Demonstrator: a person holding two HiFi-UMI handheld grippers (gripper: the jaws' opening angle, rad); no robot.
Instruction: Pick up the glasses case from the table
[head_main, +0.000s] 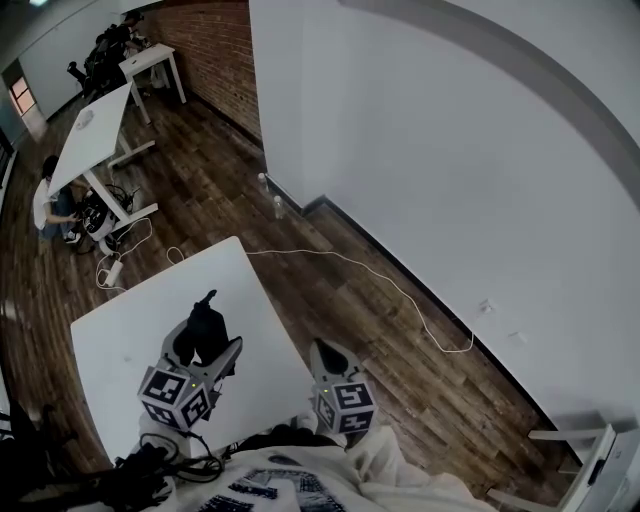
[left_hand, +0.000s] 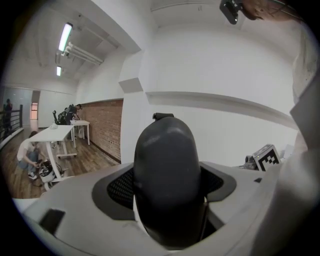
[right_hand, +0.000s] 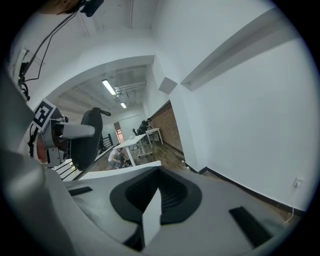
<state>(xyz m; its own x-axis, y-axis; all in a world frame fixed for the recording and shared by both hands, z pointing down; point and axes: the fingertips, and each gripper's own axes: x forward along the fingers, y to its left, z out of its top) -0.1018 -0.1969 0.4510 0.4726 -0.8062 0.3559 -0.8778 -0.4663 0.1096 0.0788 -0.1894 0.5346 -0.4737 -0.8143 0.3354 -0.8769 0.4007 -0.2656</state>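
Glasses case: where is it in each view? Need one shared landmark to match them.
Head view: glasses case lower left, held in the left hand-held gripper.
Left gripper view: case fills the centre, between the jaws.
Right gripper view: case at the left edge, mid-height.
Shared landmark: brick wall.

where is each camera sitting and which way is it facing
Head view: on the head, steeply down at the table; left gripper and right gripper show.
Left gripper view: on the left gripper, facing the wall; its jaws clamp the glasses case.
Right gripper view: on the right gripper, facing the same wall; its jaws shut, empty.
Shared: all three show the glasses case.
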